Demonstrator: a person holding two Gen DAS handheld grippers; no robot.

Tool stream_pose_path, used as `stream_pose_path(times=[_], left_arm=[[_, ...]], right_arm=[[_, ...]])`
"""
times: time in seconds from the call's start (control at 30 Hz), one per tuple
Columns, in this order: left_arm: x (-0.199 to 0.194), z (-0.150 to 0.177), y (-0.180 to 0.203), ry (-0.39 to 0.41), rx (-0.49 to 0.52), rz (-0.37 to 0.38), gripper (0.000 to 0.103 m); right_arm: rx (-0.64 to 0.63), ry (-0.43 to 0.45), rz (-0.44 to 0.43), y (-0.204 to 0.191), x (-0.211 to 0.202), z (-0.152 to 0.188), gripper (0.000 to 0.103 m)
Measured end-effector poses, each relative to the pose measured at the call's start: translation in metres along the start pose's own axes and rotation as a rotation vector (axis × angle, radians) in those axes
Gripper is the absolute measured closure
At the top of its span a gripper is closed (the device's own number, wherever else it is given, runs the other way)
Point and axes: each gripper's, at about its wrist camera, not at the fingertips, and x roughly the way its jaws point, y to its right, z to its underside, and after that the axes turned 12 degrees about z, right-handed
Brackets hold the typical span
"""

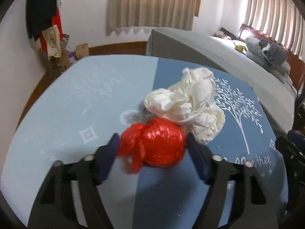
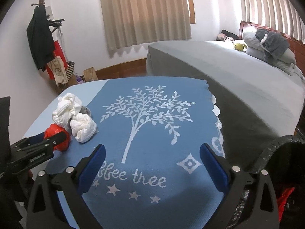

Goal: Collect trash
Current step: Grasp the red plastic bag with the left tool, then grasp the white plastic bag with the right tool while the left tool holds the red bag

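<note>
The left hand-held gripper (image 1: 152, 145) had a red wad (image 1: 154, 145) of crinkled plastic between its blue pads (image 1: 110, 152). The jaws stood about half open around it, and the pads looked to be meeting its sides, the right one touching and the left at the loose knotted end; I took this as the start of a grip, not yet a firm one. The red wad lay on the counter (image 1: 57, 105), right at the seam where the pale blue cloth met the darker blue, and it touched a white wad (image 1: 186, 103) of crumpled tissue or plastic just behind it. A bit of grey showed under the white pile; what it was could not be told.

The right hand-held gripper (image 2: 152, 164) hung wide open and empty over the tree print and the words on the cloth, probably waiting its turn for the white wad. At the lower right of its view stood the black rim of a bin (image 2: 270, 152) with something red inside, likely where the trash was meant to go, so the wads were near their goal.

The counter wore a blue woven cloth with a lace edge. Beyond it stood a bed (image 2: 228, 72) in grey covers with pillows, beige curtains, and a coat stand (image 2: 40, 36) by the white wall.
</note>
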Motion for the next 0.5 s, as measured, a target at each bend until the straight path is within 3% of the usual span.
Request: stream_pose_path(times=[0.07, 0.13, 0.5], left_arm=[[0.001, 0.0, 0.0, 0.0, 0.006, 0.018, 0.053], [-0.002, 0.001, 0.002, 0.01, 0.014, 0.03, 0.056], [-0.041, 0.013, -0.009, 0.064, 0.002, -0.01, 0.058]], right_arm=[[-0.006, -0.001, 0.001, -0.002, 0.001, 0.0, 0.006], [-0.01, -0.004, 0.001, -0.003, 0.001, 0.0, 0.006], [-0.017, 0.016, -0.034, -0.019, -0.003, -0.012, 0.006]])
